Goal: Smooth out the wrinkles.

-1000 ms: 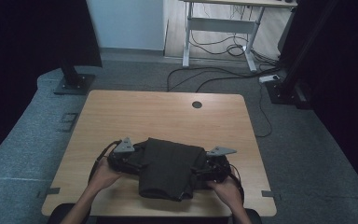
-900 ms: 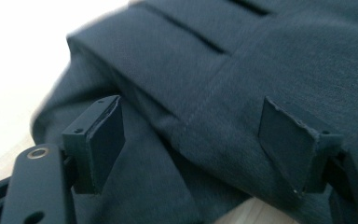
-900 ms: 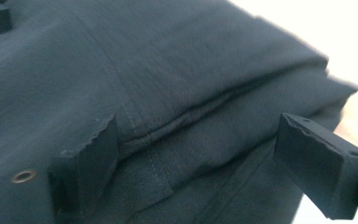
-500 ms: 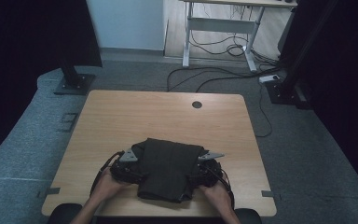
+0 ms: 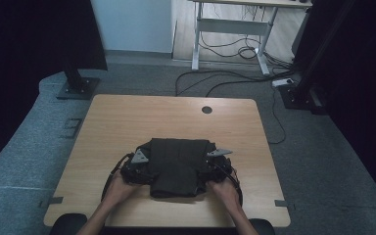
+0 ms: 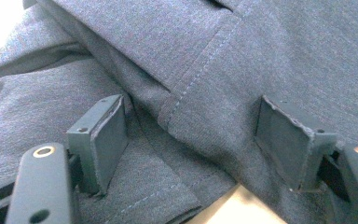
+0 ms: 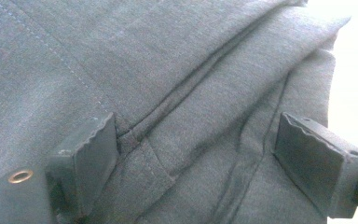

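A dark folded garment [image 5: 178, 166] lies on the desk [image 5: 127, 117], near its front edge and well short of the round hole [image 5: 206, 109] at the back. The left tool [image 5: 136, 169] sits against the garment's left side, the right tool [image 5: 214, 166] against its right side, each in a hand [image 5: 119, 188]. In the left gripper view the left tool's [image 6: 191, 142] jaws stand spread, with grey cloth and a stitched seam between them, the pads not pressing. In the right gripper view the right tool's [image 7: 200, 154] jaws have just been closing a little, yet stand spread over folds of cloth, pads clear.
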Action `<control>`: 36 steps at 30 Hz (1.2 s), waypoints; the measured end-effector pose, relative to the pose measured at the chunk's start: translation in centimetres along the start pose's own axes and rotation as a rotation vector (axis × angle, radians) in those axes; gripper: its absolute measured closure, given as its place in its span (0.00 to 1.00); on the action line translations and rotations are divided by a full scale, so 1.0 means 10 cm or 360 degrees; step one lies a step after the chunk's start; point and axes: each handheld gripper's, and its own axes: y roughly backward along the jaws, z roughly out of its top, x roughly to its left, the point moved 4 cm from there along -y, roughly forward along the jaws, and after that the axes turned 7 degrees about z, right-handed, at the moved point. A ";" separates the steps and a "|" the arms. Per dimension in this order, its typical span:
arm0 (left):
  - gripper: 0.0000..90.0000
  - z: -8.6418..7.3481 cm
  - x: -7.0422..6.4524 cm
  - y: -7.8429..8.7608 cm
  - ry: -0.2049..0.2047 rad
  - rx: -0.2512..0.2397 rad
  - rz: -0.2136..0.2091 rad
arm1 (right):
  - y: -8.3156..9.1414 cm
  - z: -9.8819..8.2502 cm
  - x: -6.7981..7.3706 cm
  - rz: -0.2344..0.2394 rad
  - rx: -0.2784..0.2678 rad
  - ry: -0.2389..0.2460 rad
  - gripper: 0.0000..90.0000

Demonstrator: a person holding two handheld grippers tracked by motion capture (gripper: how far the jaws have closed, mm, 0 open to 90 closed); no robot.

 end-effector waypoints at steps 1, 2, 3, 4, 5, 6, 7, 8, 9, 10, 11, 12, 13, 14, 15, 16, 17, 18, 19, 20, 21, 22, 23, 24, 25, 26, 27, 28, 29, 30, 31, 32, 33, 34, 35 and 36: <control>0.27 0.03 0.04 -0.04 0.0010 -0.0003 0.0019 | -0.05 0.06 -0.05 -0.0011 -0.0007 -0.0003 0.15; 0.27 0.03 0.04 -0.04 0.0010 -0.0003 0.0019 | -0.05 0.06 -0.05 -0.0011 -0.0007 -0.0003 0.15; 0.27 0.04 0.07 -0.05 0.0013 -0.0002 0.0028 | -0.07 0.08 -0.07 -0.0018 -0.0014 0.0003 0.15; 0.28 0.06 0.09 -0.07 0.0020 -0.0003 0.0038 | -0.09 0.11 -0.09 -0.0023 -0.0017 0.0000 0.15; 0.28 0.08 0.11 -0.09 0.0022 0.0000 0.0046 | -0.12 0.14 -0.11 -0.0026 -0.0020 0.0000 0.15; 0.28 0.09 0.14 -0.11 0.0026 -0.0001 0.0054 | -0.14 0.17 -0.12 -0.0035 -0.0024 0.0002 0.15; 0.28 0.11 0.17 -0.13 0.0031 -0.0003 0.0062 | -0.16 0.19 -0.14 -0.0044 -0.0030 0.0002 0.15; 0.28 0.13 0.20 -0.15 0.0036 -0.0004 0.0069 | -0.19 0.22 -0.16 -0.0051 -0.0037 0.0008 0.15; 0.28 0.16 0.25 -0.20 0.0042 -0.0003 0.0083 | -0.24 0.27 -0.20 -0.0055 -0.0054 0.0007 0.15; 0.28 0.16 0.25 -0.20 0.0042 -0.0003 0.0083 | -0.24 0.27 -0.20 -0.0055 -0.0054 0.0007 0.15; 0.28 0.20 0.31 -0.24 0.0048 -0.0004 0.0100 | -0.29 0.33 -0.25 -0.0060 -0.0073 0.0010 0.15; 0.28 0.20 0.31 -0.24 0.0048 -0.0004 0.0100 | -0.29 0.33 -0.25 -0.0060 -0.0073 0.0010 0.15; 0.28 0.24 0.37 -0.28 0.0050 0.0006 0.0117 | -0.33 0.38 -0.29 -0.0071 -0.0084 0.0012 0.15; 0.28 0.24 0.37 -0.28 0.0050 0.0006 0.0117 | -0.33 0.38 -0.29 -0.0071 -0.0084 0.0012 0.15; 0.28 0.25 0.40 -0.30 0.0046 0.0007 0.0130 | -0.36 0.40 -0.30 -0.0075 -0.0090 0.0013 0.15; 0.28 0.27 0.42 -0.32 0.0047 0.0009 0.0139 | -0.38 0.42 -0.32 -0.0079 -0.0096 0.0013 0.15; 0.27 0.29 0.46 -0.35 0.0056 0.0007 0.0150 | -0.41 0.46 -0.34 -0.0082 -0.0109 0.0007 0.15; 0.27 0.29 0.46 -0.35 0.0056 0.0007 0.0150 | -0.41 0.46 -0.34 -0.0082 -0.0109 0.0007 0.15; 0.27 0.29 0.47 -0.35 0.0061 0.0005 0.0153 | -0.42 0.47 -0.36 -0.0076 -0.0115 0.0001 0.15; 0.27 0.29 0.47 -0.35 0.0064 0.0001 0.0156 | -0.43 0.47 -0.37 -0.0074 -0.0120 0.0002 0.15; 0.27 0.29 0.46 -0.35 0.0069 -0.0005 0.0161 | -0.43 0.48 -0.37 -0.0071 -0.0123 0.0000 0.15; 0.27 0.28 0.45 -0.35 0.0072 -0.0012 0.0163 | -0.43 0.48 -0.38 -0.0062 -0.0123 -0.0002 0.15; 0.27 0.28 0.45 -0.34 0.0071 -0.0017 0.0160 | -0.43 0.47 -0.38 -0.0056 -0.0125 -0.0005 0.16; 0.27 0.27 0.44 -0.34 0.0077 -0.0026 0.0162 | -0.42 0.47 -0.38 -0.0059 -0.0124 -0.0003 0.16; 0.26 0.27 0.43 -0.32 0.0084 -0.0035 0.0170 | -0.40 0.47 -0.37 -0.0068 -0.0103 0.0035 0.17; 0.25 0.27 0.43 -0.32 0.0084 -0.0035 0.0170 | -0.40 0.47 -0.37 -0.0068 -0.0103 0.0035 0.17; 0.24 0.29 0.41 -0.29 0.0085 -0.0033 0.0183 | -0.36 0.47 -0.36 -0.0077 -0.0082 0.0072 0.19; 0.24 0.29 0.41 -0.29 0.0085 -0.0033 0.0183 | -0.36 0.47 -0.36 -0.0077 -0.0082 0.0072 0.19; 0.24 0.30 0.40 -0.27 0.0082 -0.0037 0.0191 | -0.33 0.48 -0.35 -0.0071 -0.0092 0.0069 0.21; 0.23 0.31 0.38 -0.24 0.0078 -0.0041 0.0196 | -0.30 0.49 -0.34 -0.0062 -0.0103 0.0062 0.21; 0.22 0.32 0.37 -0.20 0.0067 -0.0049 0.0190 | -0.23 0.51 -0.33 -0.0030 -0.0128 0.0055 0.21; 0.22 0.33 0.35 -0.16 0.0060 -0.0060 0.0183 | -0.23 0.51 -0.33 -0.0030 -0.0128 0.0055 0.21; 0.21 0.33 0.33 -0.11 0.0055 -0.0071 0.0174 | -0.19 0.52 -0.31 -0.0011 -0.0141 0.0056 0.21; 0.21 0.33 0.31 -0.07 0.0054 -0.0081 0.0165 | -0.14 0.53 -0.29 0.0007 -0.0152 0.0063 0.20; 0.20 0.30 0.29 0.03 0.0063 -0.0107 0.0139 | -0.05 0.54 -0.24 0.0035 -0.0173 0.0086 0.19; 0.18 0.30 0.29 0.03 0.0063 -0.0107 0.0139 | 0.01 0.54 -0.21 0.0048 -0.0186 0.0099 0.19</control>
